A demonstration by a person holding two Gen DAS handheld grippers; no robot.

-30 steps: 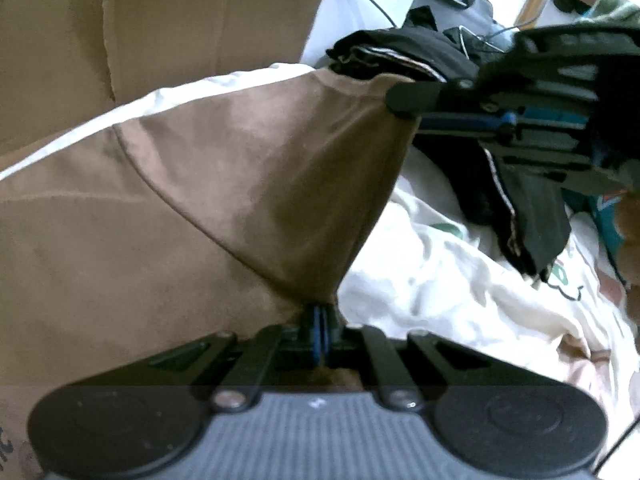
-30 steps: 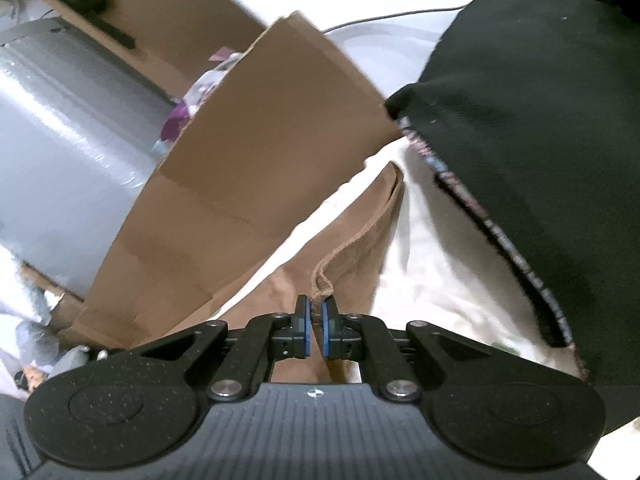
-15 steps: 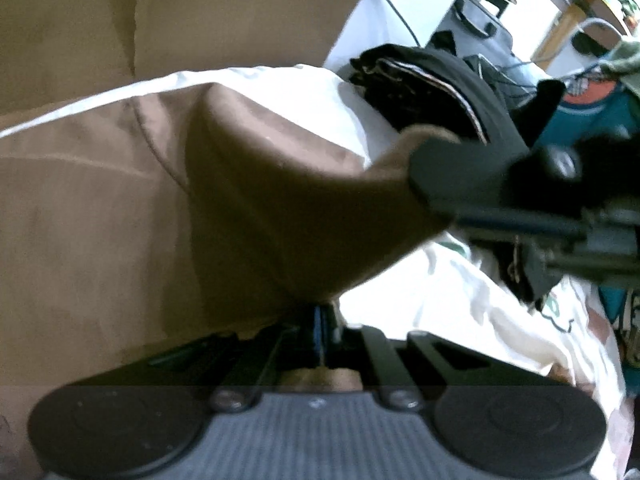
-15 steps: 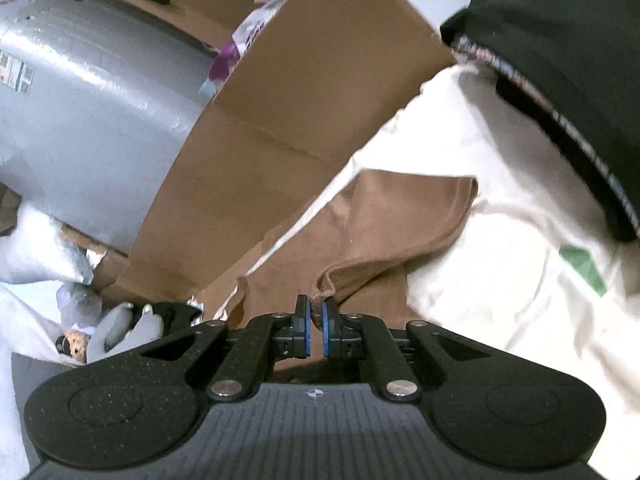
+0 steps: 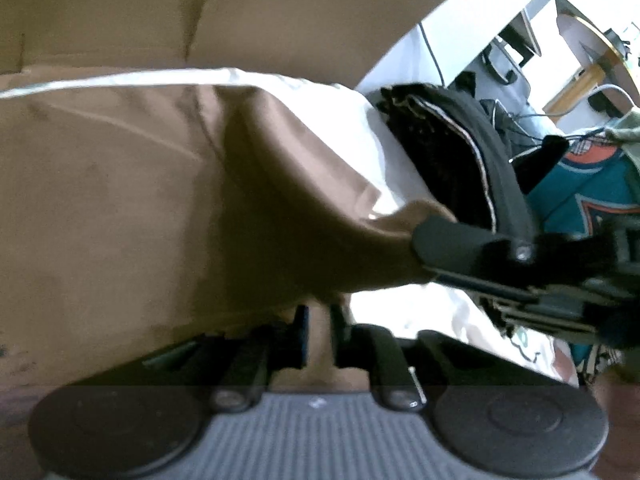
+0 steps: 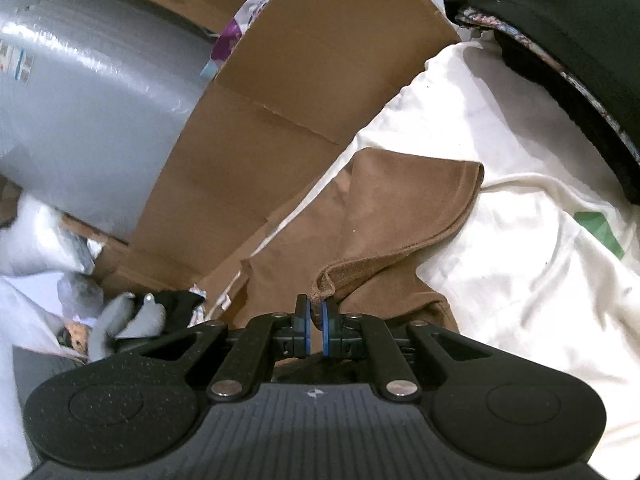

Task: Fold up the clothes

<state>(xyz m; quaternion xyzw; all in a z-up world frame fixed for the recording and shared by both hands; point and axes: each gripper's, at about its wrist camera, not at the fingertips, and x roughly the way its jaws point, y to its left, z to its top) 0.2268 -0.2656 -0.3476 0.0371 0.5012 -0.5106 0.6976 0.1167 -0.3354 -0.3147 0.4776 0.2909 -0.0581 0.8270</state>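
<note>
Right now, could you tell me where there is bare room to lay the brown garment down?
Free: the white sheet between the brown garment and the black clothes. Crowded: the cardboard and grey roll side, with clutter below.

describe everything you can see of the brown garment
The brown garment is a soft, matte, tan-brown cloth with stitched hems. It lies partly folded on a white sheet, beside a cardboard flap. The right gripper is shut on a bunched hem edge. The left gripper has just been opening; brown cloth sits between its fingers, which no longer press it. One corner is lifted and draped between the two grippers.
</note>
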